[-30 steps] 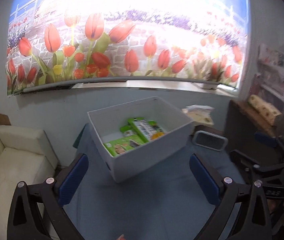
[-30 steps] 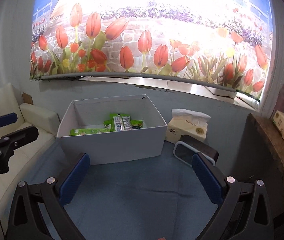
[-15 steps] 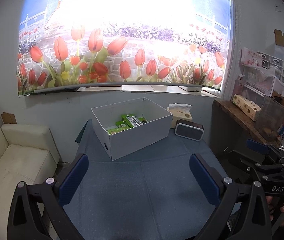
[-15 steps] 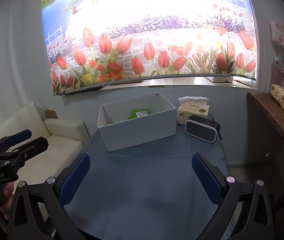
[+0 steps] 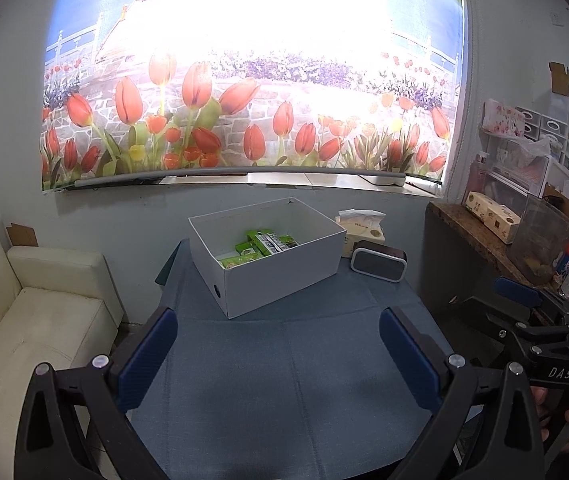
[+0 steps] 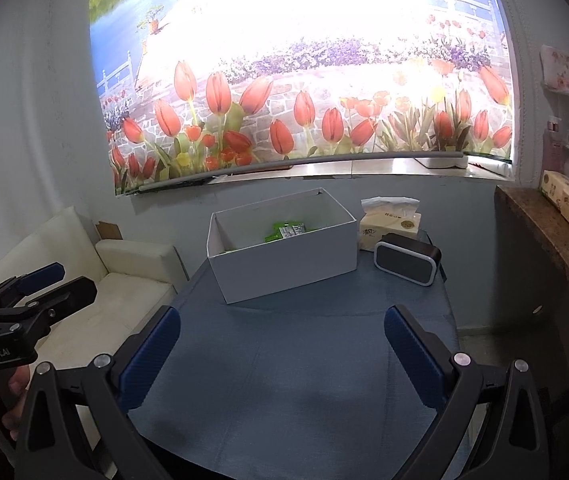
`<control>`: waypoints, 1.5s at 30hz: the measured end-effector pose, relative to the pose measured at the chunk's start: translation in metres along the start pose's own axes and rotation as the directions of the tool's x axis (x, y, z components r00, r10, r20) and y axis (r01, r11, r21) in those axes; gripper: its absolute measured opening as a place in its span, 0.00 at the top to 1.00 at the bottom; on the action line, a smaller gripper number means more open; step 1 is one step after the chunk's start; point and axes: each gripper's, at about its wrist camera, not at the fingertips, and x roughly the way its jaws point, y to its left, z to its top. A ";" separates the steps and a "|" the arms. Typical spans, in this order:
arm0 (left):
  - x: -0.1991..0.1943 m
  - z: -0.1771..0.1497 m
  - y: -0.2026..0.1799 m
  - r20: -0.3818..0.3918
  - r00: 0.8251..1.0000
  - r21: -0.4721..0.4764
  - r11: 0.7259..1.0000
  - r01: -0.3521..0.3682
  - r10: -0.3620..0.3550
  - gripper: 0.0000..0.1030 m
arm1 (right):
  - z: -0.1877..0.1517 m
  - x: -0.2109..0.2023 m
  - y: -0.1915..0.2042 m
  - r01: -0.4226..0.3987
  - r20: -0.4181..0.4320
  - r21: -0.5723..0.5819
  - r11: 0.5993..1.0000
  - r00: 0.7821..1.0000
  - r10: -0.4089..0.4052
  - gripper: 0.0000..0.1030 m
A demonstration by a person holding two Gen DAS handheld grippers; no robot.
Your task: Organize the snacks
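A white open box stands at the far side of the blue-covered table. Several green snack packets lie inside it. My left gripper is open and empty, held back over the table's near part, well short of the box. My right gripper is open and empty too, at a similar distance. Each gripper shows at the edge of the other's view: the right one and the left one.
A tissue box and a dark speaker stand right of the white box. A cream sofa is left of the table. A wooden shelf with clutter is at the right.
Both grippers have pulled back and up from the box, which now looks smaller and farther away. Both stay open and empty.
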 end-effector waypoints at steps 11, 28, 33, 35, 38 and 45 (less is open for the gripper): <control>0.001 0.000 -0.001 -0.008 1.000 0.008 1.000 0.016 -0.016 0.00 | -0.001 -0.002 0.004 0.002 0.001 0.003 1.000 1.000 -0.002 0.00; -0.001 -0.001 -0.004 -0.012 1.000 0.015 1.000 0.014 -0.014 0.00 | -0.001 -0.002 0.006 -0.008 -0.002 -0.001 1.000 1.000 0.008 0.00; -0.001 -0.001 -0.005 -0.013 1.000 0.018 1.000 0.014 -0.013 0.00 | -0.001 -0.002 0.007 -0.009 0.001 -0.004 1.000 1.000 0.009 0.00; -0.002 -0.002 -0.005 -0.013 1.000 0.017 1.000 0.012 -0.012 0.00 | -0.002 -0.002 0.009 -0.009 0.002 -0.008 1.000 1.000 0.009 0.00; -0.002 -0.001 -0.004 -0.015 1.000 0.018 1.000 0.016 -0.015 0.00 | -0.002 -0.004 0.012 -0.004 0.007 -0.021 1.000 1.000 0.004 0.00; -0.001 -0.001 -0.003 -0.019 1.000 0.018 1.000 0.018 -0.018 0.00 | -0.004 -0.005 0.014 -0.011 0.005 -0.028 1.000 1.000 0.011 0.00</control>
